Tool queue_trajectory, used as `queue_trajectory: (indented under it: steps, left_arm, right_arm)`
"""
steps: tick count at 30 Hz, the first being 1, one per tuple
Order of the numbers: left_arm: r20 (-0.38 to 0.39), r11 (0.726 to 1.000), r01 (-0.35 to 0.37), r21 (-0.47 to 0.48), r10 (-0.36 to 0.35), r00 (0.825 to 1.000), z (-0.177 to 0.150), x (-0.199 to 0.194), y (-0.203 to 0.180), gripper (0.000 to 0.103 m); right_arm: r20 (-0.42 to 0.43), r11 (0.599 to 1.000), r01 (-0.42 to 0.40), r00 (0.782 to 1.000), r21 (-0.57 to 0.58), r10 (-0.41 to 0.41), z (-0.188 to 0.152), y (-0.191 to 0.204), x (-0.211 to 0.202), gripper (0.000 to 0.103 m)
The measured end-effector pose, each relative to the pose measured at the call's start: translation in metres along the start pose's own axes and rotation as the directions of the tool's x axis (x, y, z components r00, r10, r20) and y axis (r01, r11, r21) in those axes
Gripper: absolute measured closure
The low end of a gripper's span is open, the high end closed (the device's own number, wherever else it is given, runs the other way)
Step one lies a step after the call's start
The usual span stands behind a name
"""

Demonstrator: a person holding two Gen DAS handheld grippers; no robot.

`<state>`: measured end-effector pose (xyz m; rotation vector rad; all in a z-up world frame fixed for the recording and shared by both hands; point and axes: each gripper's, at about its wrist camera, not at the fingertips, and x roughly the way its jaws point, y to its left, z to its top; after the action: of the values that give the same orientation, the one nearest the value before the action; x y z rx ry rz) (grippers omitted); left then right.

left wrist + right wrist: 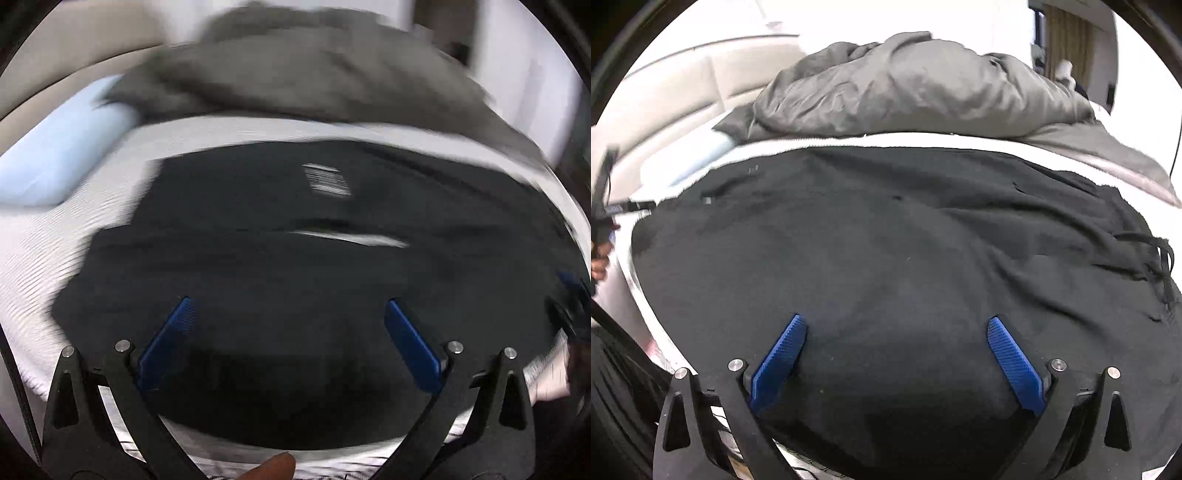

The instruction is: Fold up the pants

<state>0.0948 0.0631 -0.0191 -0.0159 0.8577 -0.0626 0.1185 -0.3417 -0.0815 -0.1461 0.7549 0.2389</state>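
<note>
Two claws, left claw (288,306) and right claw (895,325), spread wide, empty, above black pants (886,240).

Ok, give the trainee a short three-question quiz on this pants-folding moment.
1. True or false: the right tool is clamped on the black fabric pants.
2. What lies behind the pants on the white bed sheet? A) crumpled grey blanket B) red towel C) cardboard box
3. Fill in: beside the blanket, the pale ____ pillow rests on the bed.

Key:
1. False. Both it and the left tool stand open over the cloth.
2. A, the crumpled grey blanket.
3. Blue.
</note>
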Motion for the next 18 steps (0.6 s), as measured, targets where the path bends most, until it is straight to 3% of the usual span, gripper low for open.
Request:
queue_trajectory:
  steps: [2,4,7,9,13,15,18]
  left_arm:
    - [-0.02,0.996,0.036,0.077,-0.035,0.999,-0.006,0.009,-0.035,0.001]
    - [-0.041,0.992,0.007,0.123,-0.002,0.999,-0.01,0.023,-0.057,0.001]
    - [-0.108,0.996,0.004,0.089,0.006,0.994,-0.019,0.047,-0.06,0.0]
    - [-0.106,0.999,0.031,0.041,-0.026,0.994,-0.012,0.061,-0.053,0.0]
    - [-0.099,0.999,-0.015,0.042,0.02,0.995,-0.012,0.064,-0.052,0.0]
    - [-0.074,0.998,-0.028,0.054,0.032,0.997,0.0,0.061,-0.054,0.0]
    - [-0.016,0.997,0.025,0.078,-0.024,1.0,0.033,0.059,-0.062,0.0]
  right_arm:
    - [0.008,0.999,0.006,1.0,-0.037,-0.006,-0.008,-0.001,-0.008,0.003]
    - [0.008,0.995,0.063,0.998,-0.079,-0.063,-0.02,-0.012,-0.022,0.002]
    - [-0.006,0.981,0.174,0.984,-0.079,-0.175,-0.046,-0.053,-0.044,0.002]
    - [-0.015,0.97,0.239,0.971,-0.031,-0.24,-0.062,-0.088,-0.056,0.002]
    - [-0.066,0.925,0.316,0.949,0.211,-0.309,-0.079,-0.158,-0.071,0.0]
    - [-0.049,0.906,0.296,0.954,0.301,-0.295,-0.073,-0.165,-0.081,0.0]
    - [-0.002,0.909,0.307,0.947,0.282,-0.32,-0.041,-0.143,-0.085,0.0]
